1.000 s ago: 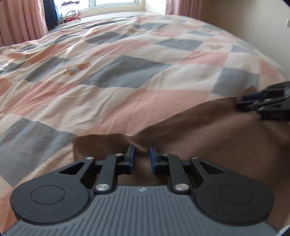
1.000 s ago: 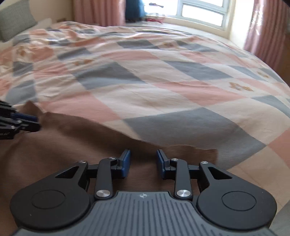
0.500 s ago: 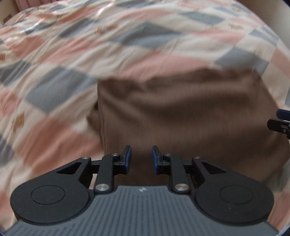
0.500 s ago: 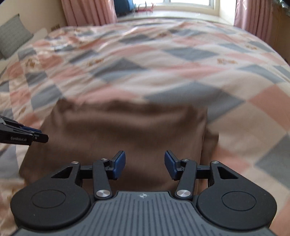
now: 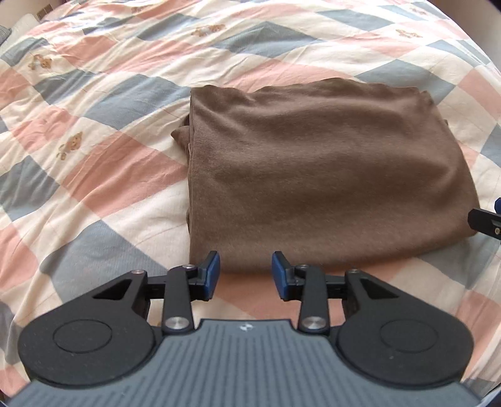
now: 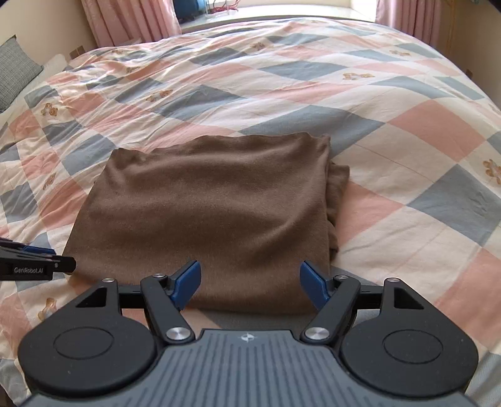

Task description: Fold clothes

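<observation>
Left hand-held gripper [image 5: 245, 275] hangs just short of the near edge of the brown garment [image 5: 328, 175], its blue-padded jaws parted a moderate way with nothing between them. In its own view the folded garment lies flat on the bed [image 5: 94, 175], a rough rectangle with a small flap of cloth poking out from under its left edge. The bed wears a quilt of pink, grey and cream diamonds with little bear prints.

Further right, the right hand-held gripper [image 6: 250, 286] hovers over the near edge of the same garment [image 6: 216, 213], jaws spread wider than the left one's and gripping nothing. From this view extra layers of cloth show stacked along the garment's right side. The left tool's tip shows at the far left of this view, beside the garment's near left corner. A grey pillow [image 6: 15, 72] lies at the far left, and pink curtains [image 6: 125, 22] hang beyond the bed by the window
</observation>
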The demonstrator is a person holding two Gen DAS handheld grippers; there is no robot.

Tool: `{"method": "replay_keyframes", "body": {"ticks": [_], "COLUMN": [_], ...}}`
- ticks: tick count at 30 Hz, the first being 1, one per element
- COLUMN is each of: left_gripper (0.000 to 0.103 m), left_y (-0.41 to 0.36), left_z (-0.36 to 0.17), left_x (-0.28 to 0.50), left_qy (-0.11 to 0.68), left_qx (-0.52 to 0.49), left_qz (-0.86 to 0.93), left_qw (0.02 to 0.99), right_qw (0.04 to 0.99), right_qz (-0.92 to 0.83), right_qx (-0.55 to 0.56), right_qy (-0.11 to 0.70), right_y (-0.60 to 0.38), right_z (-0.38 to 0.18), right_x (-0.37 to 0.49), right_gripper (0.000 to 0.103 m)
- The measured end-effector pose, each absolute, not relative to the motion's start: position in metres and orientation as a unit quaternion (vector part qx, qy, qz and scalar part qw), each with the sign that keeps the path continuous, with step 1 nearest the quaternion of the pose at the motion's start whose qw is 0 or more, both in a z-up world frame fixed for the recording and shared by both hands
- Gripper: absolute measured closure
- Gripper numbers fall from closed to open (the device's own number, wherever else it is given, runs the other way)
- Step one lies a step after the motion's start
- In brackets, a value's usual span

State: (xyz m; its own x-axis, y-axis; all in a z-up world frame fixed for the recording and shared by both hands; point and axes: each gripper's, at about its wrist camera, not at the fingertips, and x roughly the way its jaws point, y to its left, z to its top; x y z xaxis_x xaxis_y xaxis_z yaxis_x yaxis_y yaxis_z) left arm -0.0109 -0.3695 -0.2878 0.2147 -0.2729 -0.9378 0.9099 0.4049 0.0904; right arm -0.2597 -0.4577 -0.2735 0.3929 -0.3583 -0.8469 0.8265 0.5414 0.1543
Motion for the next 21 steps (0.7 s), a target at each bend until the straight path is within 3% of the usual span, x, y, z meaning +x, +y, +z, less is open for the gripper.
{"method": "replay_keyframes", "body": {"ticks": [21], "left_gripper": [0.068], "left_y": [-0.374], "left_z": [-0.301], "left_x": [-0.018], "left_qy": [0.448], "left_qx": [0.366], "left_qz": [-0.456], "left_qw": [0.677], "right_qw": [0.753], "right_qz": [-0.408], "right_qx": [0.311], "right_qy": [0.411], "right_y": [-0.459], "right_z": [-0.295], "right_x": [-0.261], "right_gripper": [0.025]}}
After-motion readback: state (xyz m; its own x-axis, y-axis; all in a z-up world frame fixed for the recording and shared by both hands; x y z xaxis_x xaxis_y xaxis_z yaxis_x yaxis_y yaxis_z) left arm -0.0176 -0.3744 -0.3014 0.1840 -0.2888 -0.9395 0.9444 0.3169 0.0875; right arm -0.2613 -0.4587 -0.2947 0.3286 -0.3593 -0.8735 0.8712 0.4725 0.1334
